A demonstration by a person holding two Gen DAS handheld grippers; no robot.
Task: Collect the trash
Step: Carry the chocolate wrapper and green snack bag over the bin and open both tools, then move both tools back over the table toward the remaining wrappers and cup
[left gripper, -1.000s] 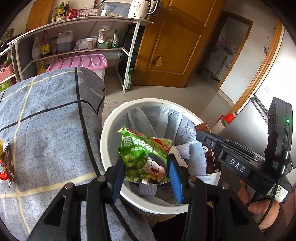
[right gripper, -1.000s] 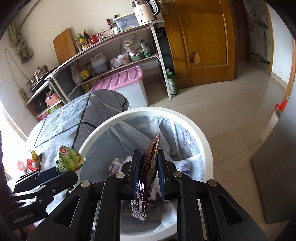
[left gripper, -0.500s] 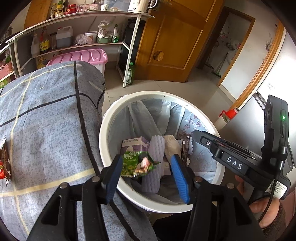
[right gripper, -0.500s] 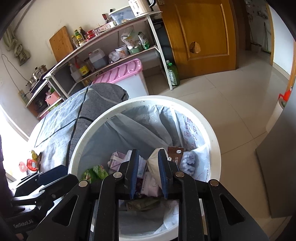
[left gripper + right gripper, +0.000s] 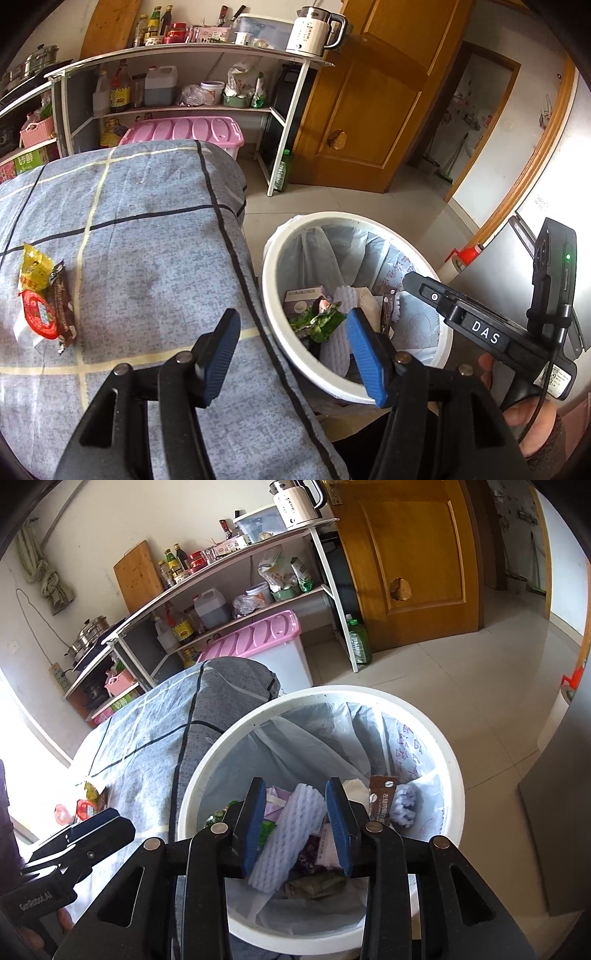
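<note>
The white bin [image 5: 269, 295] [image 5: 199, 771] with a pale liner stands beside the cloth-covered table [image 5: 147, 240]. Inside lie a green snack packet [image 5: 319, 321], a brown sachet [image 5: 388, 306] [image 5: 382, 797] and a white foam net [image 5: 291, 834]. My left gripper [image 5: 291, 315] hovers over the table edge and the bin rim, its jaws opening with nothing between them. My right gripper [image 5: 295, 782] hangs above the bin, its jaws also opening and empty. On the table's left lie a yellow packet [image 5: 35, 266], a red-lidded cup [image 5: 37, 314] and a dark wrapper [image 5: 62, 306].
A white shelf rack [image 5: 288, 122] with bottles and a kettle stands behind the table, with a pink-lidded box [image 5: 184, 129] under it. A wooden door [image 5: 369, 110] and tiled floor lie beyond. A grey cabinet [image 5: 554, 830] stands right of the bin.
The green packet left my left gripper and the brown sachet left my right; both now lie in the bin. Both jaws widened. The left gripper shifted left toward the table.
</note>
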